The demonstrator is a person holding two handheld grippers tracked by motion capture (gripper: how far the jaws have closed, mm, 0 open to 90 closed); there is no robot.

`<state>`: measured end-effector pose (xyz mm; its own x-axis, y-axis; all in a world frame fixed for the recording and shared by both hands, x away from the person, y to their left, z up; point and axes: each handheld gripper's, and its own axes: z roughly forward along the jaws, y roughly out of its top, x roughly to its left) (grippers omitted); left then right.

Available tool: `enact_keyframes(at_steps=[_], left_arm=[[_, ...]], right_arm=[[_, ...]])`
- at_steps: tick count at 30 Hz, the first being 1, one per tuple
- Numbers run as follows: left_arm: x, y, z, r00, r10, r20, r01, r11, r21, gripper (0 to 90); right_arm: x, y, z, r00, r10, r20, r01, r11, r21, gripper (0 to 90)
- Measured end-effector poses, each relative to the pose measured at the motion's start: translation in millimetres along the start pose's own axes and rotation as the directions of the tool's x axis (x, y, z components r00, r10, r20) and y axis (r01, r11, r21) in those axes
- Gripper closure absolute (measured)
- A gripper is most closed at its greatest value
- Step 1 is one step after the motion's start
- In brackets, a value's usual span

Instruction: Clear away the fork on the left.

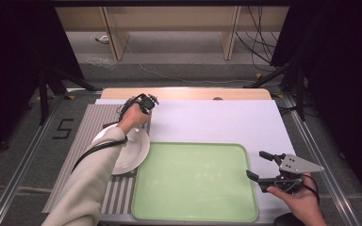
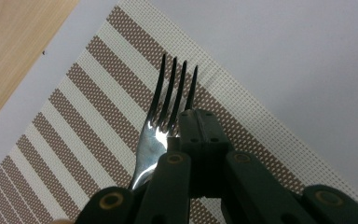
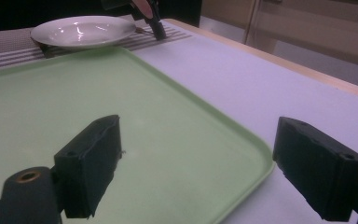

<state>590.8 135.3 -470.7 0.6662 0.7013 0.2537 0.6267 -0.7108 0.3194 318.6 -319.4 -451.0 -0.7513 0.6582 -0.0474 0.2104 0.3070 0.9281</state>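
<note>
One green tray point(image 1: 194, 181), bare, taking up the near middle of the table. One striped placemat point(image 1: 88, 123) at the left, its near right corner tucked under the tray's edge. One white plate point(image 1: 134, 153) on the placemat, just beside the tray's left rim, nothing on it. One fork point(image 2: 161, 122), metal, four tines, lying over the far right part of the placemat, just beyond the plate. Two grippers.

Left gripper point(image 2: 198, 122): jaws pressed together, clamped on the fork near its neck, tines pointing away over the brown and cream stripes; whether lifted off the mat or resting on it, cannot tell. Right gripper point(image 1: 259, 165): jaws spread wide, holding nothing, hovering just off the tray's right rim above the white table cover.

Judged from the layout: an early stage. Done so far, the grasp on the fork. Left to do, seemingly, carrying the fork off the placemat and setting it down, most likely on the tray or beside the plate, then dealing with the plate itself. No knife, spoon or cup anywhere on the table.
</note>
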Motion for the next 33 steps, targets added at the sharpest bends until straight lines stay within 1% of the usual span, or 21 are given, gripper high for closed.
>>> enact_keyframes(at_steps=[4,6,7,8,9,10,11,12,13,14,15,16,17,18,19,20,24,25,26,29,33], left_arm=[[0.9,-0.5,-0.4,1.0000,0.008,0.002,-0.008,1.0000,-0.002,89.1],[1.7,-1.1,-0.8,1.0000,0.008,0.005,-0.008,1.0000,-0.004,87.1],[5.0,-3.1,-3.0,1.0000,0.008,0.005,-0.008,0.9999,-0.007,85.7],[5.0,-3.1,-3.0,1.0000,0.008,0.005,-0.008,0.9999,-0.007,84.9],[9.7,-6.3,-6.8,0.9999,0.011,0.009,-0.011,0.9999,-0.008,82.4],[9.7,-6.3,-6.8,0.9999,0.011,0.009,-0.011,0.9999,-0.008,81.0],[12.5,-8.1,-9.5,0.9999,0.011,0.004,-0.011,0.9999,-0.009,81.0],[16.4,-10.9,-12.9,1.0000,0.007,0.000,-0.007,0.9999,-0.014,79.2],[22.1,-15.7,-16.7,1.0000,-0.001,-0.001,0.001,0.9999,-0.017,72.5],[22.1,-15.7,-16.7,1.0000,-0.001,-0.001,0.001,0.9999,-0.017,69.3],[28.6,-22.0,-19.3,1.0000,0.002,-0.008,-0.002,1.0000,-0.005,65.8],[28.6,-22.0,-19.3,1.0000,0.002,-0.008,-0.002,1.0000,-0.005,64.2],[35.4,-28.6,-20.4,0.9999,-0.004,-0.013,0.004,1.0000,0.000,61.6],[35.4,-28.6,-20.4,0.9999,-0.004,-0.013,0.004,1.0000,0.000,59.9],[41.6,-35.0,-20.4,0.9999,-0.012,-0.012,0.012,0.9999,0.007,58.3],[41.6,-35.0,-20.4,0.9999,-0.012,-0.012,0.012,0.9999,0.007,56.6],[50.9,-45.8,-18.9,0.9999,-0.011,-0.008,0.011,0.9995,0.030,54.0],[52.5,-47.7,-18.7,1.0000,-0.007,-0.005,0.007,0.9993,0.036,51.6],[53.2,-48.9,-18.3,0.9999,-0.010,-0.004,0.010,0.9993,0.036,51.5],[56.3,-53.2,-17.7,1.0000,0.000,0.006,-0.001,0.9990,0.046,50.1],[57.5,-53.2,-16.7,0.9999,0.012,0.003,-0.012,0.9984,0.055,49.0]], right_arm=[[0.1,0.0,-0.1,1.0000,0.000,0.000,0.000,1.000,0.000,16.5],[0.0,0.0,-0.2,1.0000,0.000,0.000,0.000,1.000,0.000,16.4],[0.1,0.0,-0.2,1.0000,0.000,0.000,0.000,1.000,0.000,16.4],[0.1,0.0,-0.2,1.0000,0.000,0.000,0.000,1.000,0.000,16.4],[0.2,0.0,-0.3,1.0000,0.000,0.000,0.000,1.000,0.001,16.5],[0.2,0.0,-0.3,1.0000,-0.001,0.000,0.001,1.000,0.001,16.4],[0.2,0.0,-0.3,1.0000,-0.001,0.000,0.001,1.000,0.001,16.4],[0.1,0.0,-0.3,1.0000,0.000,0.001,0.000,1.000,0.000,16.5],[0.2,0.0,0.0,1.0000,0.000,0.000,0.000,1.000,0.002,16.4],[0.2,0.0,0.0,1.0000,0.000,0.000,0.000,1.000,0.002,16.4],[0.3,0.1,0.3,1.0000,-0.001,0.000,0.001,1.000,0.002,16.4],[0.3,0.1,0.3,1.0000,-0.001,0.000,0.001,1.000,0.002,16.4],[0.6,0.1,0.9,1.0000,-0.001,-0.002,0.001,1.000,0.004,16.4],[0.6,0.2,1.0,1.0000,-0.001,-0.002,0.001,1.000,0.004,16.5],[0.7,0.2,1.1,1.0000,-0.001,-0.001,0.001,1.000,0.005,16.4],[0.7,0.2,1.1,1.0000,-0.001,-0.001,0.001,1.000,0.005,16.4],[0.7,0.2,1.4,1.0000,0.001,-0.002,-0.001,1.000,0.005,16.4],[0.6,0.1,1.6,1.0000,0.002,-0.002,-0.001,1.000,0.005,16.4],[0.5,0.1,1.6,1.0000,0.002,-0.003,-0.002,1.000,0.005,16.4],[0.4,0.1,1.5,1.0000,0.002,-0.003,-0.002,1.000,0.005,16.4],[0.4,0.0,1.5,1.0000,0.004,-0.003,-0.004,1.000,0.005,16.4]])
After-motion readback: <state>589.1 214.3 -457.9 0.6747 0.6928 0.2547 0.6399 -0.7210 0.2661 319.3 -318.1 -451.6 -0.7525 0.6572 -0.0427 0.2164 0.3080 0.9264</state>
